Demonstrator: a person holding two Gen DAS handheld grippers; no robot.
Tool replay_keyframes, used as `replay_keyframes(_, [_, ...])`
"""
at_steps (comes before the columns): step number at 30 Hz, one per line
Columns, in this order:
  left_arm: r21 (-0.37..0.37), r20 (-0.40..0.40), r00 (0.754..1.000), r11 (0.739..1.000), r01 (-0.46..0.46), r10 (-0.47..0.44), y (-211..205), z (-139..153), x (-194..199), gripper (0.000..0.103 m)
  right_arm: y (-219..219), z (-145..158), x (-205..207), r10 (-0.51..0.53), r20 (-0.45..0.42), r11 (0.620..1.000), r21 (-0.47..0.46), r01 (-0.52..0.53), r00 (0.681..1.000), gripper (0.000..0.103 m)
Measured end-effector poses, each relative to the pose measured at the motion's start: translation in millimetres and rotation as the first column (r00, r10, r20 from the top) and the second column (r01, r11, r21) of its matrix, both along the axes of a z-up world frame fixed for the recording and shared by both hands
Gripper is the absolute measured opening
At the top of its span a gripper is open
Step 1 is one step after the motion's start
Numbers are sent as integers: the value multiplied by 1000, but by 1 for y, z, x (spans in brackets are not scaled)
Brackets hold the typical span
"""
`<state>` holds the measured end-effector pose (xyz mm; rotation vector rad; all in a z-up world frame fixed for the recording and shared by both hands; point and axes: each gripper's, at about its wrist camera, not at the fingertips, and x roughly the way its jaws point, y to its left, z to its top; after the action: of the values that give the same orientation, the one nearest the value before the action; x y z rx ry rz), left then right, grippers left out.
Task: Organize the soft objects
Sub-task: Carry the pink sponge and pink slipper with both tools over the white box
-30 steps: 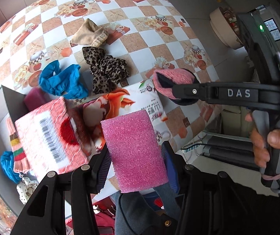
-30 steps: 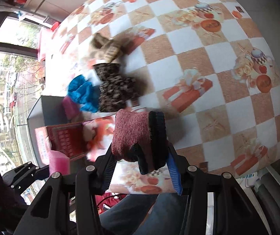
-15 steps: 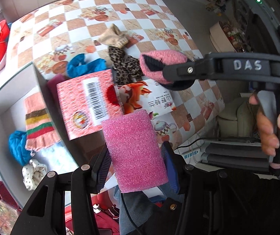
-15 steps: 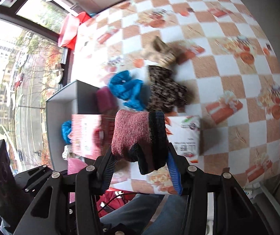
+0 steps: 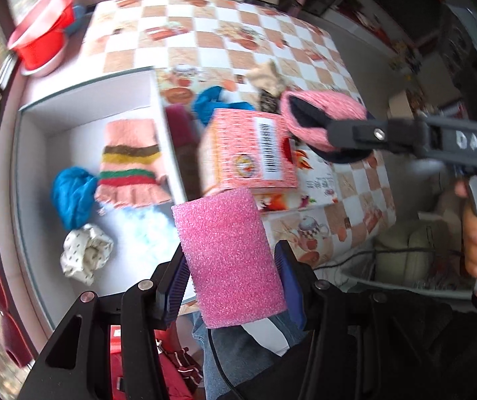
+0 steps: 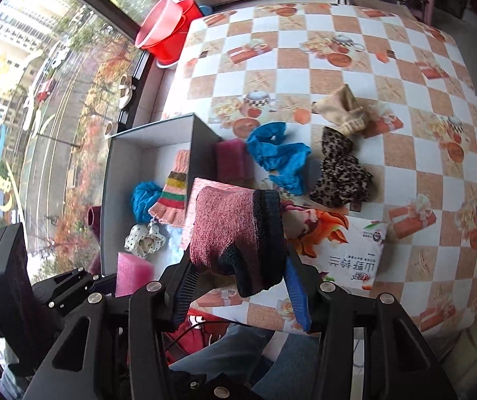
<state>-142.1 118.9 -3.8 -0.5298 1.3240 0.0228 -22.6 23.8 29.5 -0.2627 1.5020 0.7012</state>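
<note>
Left wrist view: my left tool (image 5: 230,266) holds a pink foam block (image 5: 230,260) between its blue pads, gripping it at its lower half so that the upper half stands clear above them. Beyond it lies the open grey box (image 5: 85,100), at the near left corner of the checkered surface (image 5: 205,43). Inside the box rest a striped pink knit piece (image 5: 131,163), a blue cloth (image 5: 71,196) beside it, and a spotted white cloth (image 5: 86,256) nearer to me. Just right of the box wall stands a red printed carton (image 5: 248,150), blurred. To the right, my right tool (image 5: 325,126) reaches across, clamped on a pink knit sock (image 5: 325,113), with my right hand (image 5: 475,230) on its handle. A red basin (image 5: 41,33) sits off the far left corner.

Right wrist view: my right tool (image 6: 238,266) grips the pink knit sock (image 6: 228,230) with its dark cuff, folded between the pads. On the surface (image 6: 405,50) beyond, a blue crumpled cloth (image 6: 278,156), a leopard print cloth (image 6: 342,173) and a beige cloth (image 6: 342,110) lie close together near the middle. A magenta block (image 6: 231,160) sits just beside the box (image 6: 151,130). A printed packet (image 6: 348,250) lies at the near edge. My left tool (image 6: 128,278) shows at lower left with the foam block (image 6: 133,275).
</note>
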Motion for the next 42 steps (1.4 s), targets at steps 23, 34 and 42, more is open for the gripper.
replay_keyframes(23, [-14, -28, 958, 958, -286, 285, 66, -25, -66, 54, 91, -13, -58, 291, -26, 955, -57, -292, 956, 51])
replay_keyframes(34, [-22, -49, 932, 932, -361, 360, 82, -36, -84, 54, 123, -24, -76, 373, -44, 924, -68, -375, 927, 51])
replay_keyframes(42, [4, -66, 922, 924, -382, 381, 90, -44, -81, 54, 139, -34, -80, 395, -63, 914, -69, -399, 916, 51])
